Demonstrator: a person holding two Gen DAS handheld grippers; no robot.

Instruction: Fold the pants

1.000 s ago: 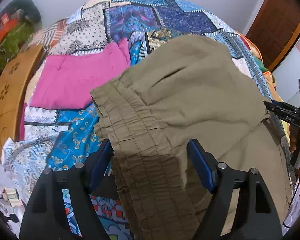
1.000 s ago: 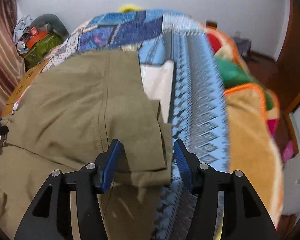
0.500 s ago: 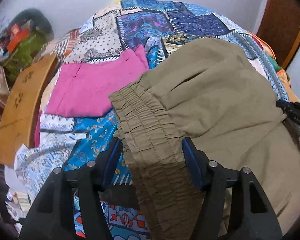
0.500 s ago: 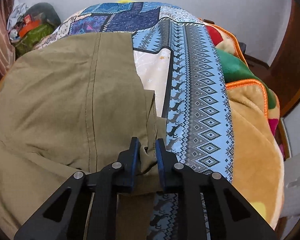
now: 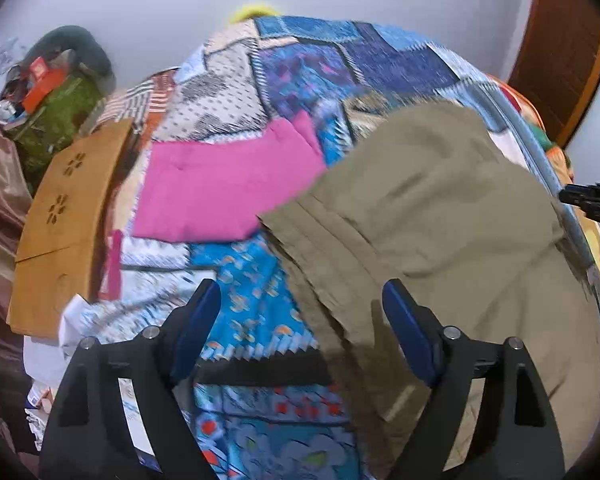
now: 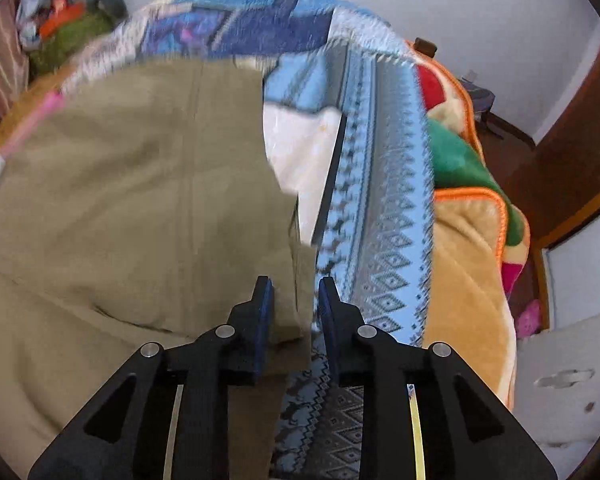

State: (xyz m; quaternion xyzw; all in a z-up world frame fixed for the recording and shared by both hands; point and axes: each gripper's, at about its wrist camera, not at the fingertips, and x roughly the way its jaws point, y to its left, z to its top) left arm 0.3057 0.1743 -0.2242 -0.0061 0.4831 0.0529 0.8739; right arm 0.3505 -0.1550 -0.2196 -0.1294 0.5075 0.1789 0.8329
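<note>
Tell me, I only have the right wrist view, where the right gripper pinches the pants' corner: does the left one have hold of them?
Observer: No. The left gripper is wide open. The edge of the pants' waistband lies between its fingers, unclamped.
Operator: Anything near the waistband?
Observer: A pink cloth lies flat on the bed just beyond it, meeting the waistband's far corner.
Operator: And past that?
Observer: A wooden board stands at the bed's left edge.
</note>
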